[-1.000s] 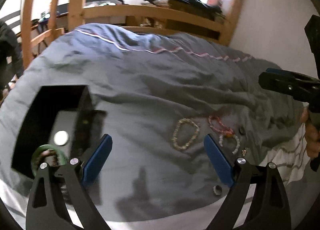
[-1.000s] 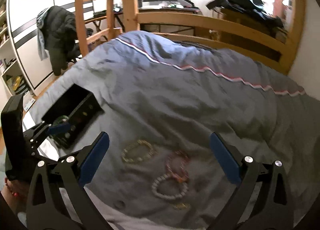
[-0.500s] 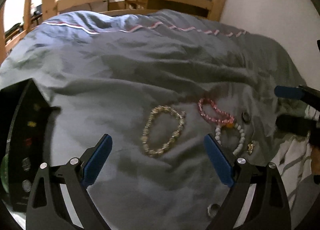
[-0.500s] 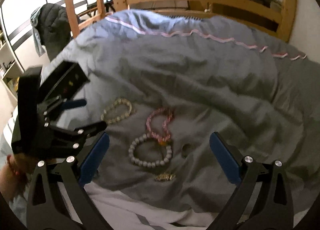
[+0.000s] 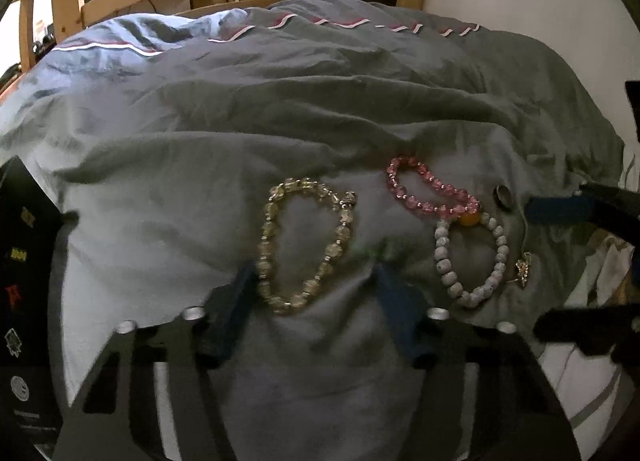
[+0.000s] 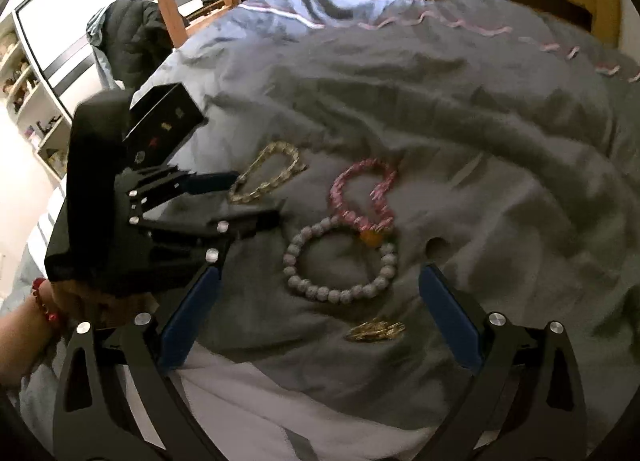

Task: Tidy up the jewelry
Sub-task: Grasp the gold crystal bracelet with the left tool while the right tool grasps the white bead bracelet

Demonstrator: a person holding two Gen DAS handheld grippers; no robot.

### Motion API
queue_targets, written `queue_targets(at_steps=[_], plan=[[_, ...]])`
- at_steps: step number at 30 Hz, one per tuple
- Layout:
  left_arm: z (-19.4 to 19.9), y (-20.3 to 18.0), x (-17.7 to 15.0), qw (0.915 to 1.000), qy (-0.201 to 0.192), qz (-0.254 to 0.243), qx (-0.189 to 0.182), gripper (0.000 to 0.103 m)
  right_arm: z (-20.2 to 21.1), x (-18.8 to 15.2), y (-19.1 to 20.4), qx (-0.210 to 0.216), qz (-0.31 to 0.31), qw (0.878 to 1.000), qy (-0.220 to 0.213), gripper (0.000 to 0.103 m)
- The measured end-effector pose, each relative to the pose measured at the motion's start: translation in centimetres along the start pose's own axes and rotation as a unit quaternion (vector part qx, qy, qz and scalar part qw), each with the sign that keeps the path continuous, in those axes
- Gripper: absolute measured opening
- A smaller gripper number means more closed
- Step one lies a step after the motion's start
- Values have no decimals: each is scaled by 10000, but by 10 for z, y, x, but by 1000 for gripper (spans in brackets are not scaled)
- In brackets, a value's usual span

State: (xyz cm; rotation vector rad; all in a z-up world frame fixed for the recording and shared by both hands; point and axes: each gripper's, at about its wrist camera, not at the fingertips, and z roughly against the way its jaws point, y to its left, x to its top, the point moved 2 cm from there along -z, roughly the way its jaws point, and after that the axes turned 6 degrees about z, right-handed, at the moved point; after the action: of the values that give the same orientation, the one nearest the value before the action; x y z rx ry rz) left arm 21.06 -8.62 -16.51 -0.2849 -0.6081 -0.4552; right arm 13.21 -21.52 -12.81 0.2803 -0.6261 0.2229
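My left fingers (image 5: pixel 312 281) are closing around the yellow bracelet (image 5: pixel 306 245) between them, not yet gripping; my right fingers (image 6: pixel 320 301) gape empty.

We carry black skeletal grippers: blue-padded fingers (image 6: pixel 450 321), silver screws (image 6: pixel 496 318); red bead bracelet (image 6: pixel 44 301) on the left wrist.

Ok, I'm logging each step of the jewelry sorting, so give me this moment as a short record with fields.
surface: grey duvet on a bed
yellow bracelet: lying flat, near end between the fingers of the left gripper, whose jaws are closing; pads not yet on it
pink bracelet: beside it, touching the white bracelet at an orange bead
gold piece: apart, just beyond the white bracelet
black box: open side facing away from the bracelets, past the left gripper
right gripper: open, hovering over the white bracelet
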Motion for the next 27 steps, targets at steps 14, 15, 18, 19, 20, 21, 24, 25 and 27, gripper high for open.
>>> queue_targets(at_steps=[14,15,18,19,20,21,24,25,27], plan=[[6,4,4,9998,-43,126,-151,8,-27,-1,-8,-265,-170,9991,286,9],[7,3,5,9998,-65,109,-147,8,-26,0,-7,-258,-181,9992,239,9],[12,2,7,9997,-141,102,-146,8,-21,2,-9,-162,-293,9994,87,9],[14,3,8,9997,-161,131,-161,8,-18,3,-11,-92,-369,9993,20,9],[15,4,9,9996,-182,160,-164,8,-17,3,-12,-41,-409,9992,-24,9],[18,6,10,9995,-215,195,-157,8,-13,5,-14,40,-482,9987,-131,9],[22,9,12,9991,-256,275,-181,8,-5,10,-15,159,-580,9977,-321,9],[23,9,12,9991,-268,275,-161,8,-3,11,-15,189,-613,9972,-384,9],[25,8,14,9990,-287,289,-166,8,2,14,-15,226,-652,9964,-487,9]])
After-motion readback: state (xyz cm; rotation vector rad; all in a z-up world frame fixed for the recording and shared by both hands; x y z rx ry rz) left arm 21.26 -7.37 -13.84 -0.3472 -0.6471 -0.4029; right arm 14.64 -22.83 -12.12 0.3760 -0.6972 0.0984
